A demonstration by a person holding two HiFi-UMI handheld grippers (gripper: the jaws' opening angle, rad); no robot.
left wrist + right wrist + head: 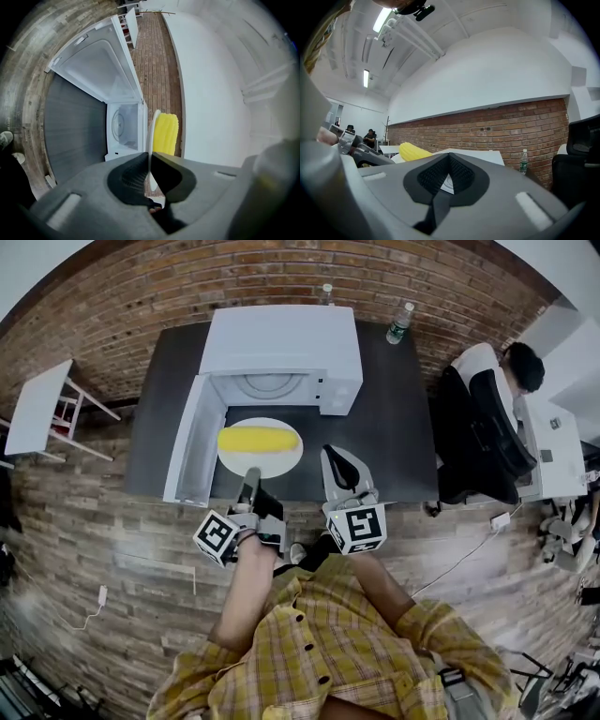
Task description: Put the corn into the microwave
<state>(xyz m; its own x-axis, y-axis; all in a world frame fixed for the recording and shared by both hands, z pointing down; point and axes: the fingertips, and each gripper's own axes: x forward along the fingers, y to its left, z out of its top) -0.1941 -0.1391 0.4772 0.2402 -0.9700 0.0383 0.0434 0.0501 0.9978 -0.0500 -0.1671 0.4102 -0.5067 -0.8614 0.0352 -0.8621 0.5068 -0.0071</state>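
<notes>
Near the counter's (pixel 398 442) front edge, left tongs (pixel 250 474) clamp the stiff plate's (pixel 284 461) rim; corn (pixel 258 439) may roll; right tongs (pixel 337 461) closed, empty.

Yellow corn cob (pixel 258 439): whole, smooth, lying on its side, long axis parallel to the front edge of the dark grey desk (pixel 394 427). It sits across a white round plate (pixel 281 461), over the desk's front half, just before the microwave opening. The plate's near rim is pinched in the left tool (pixel 249 474).

White box-shaped microwave (pixel 281 343): upright at the desk's rear edge, centre. Its door (pixel 187 442) is swung fully open to the left; the cavity is lit, with a round turntable (pixel 118 124) visible.
</notes>
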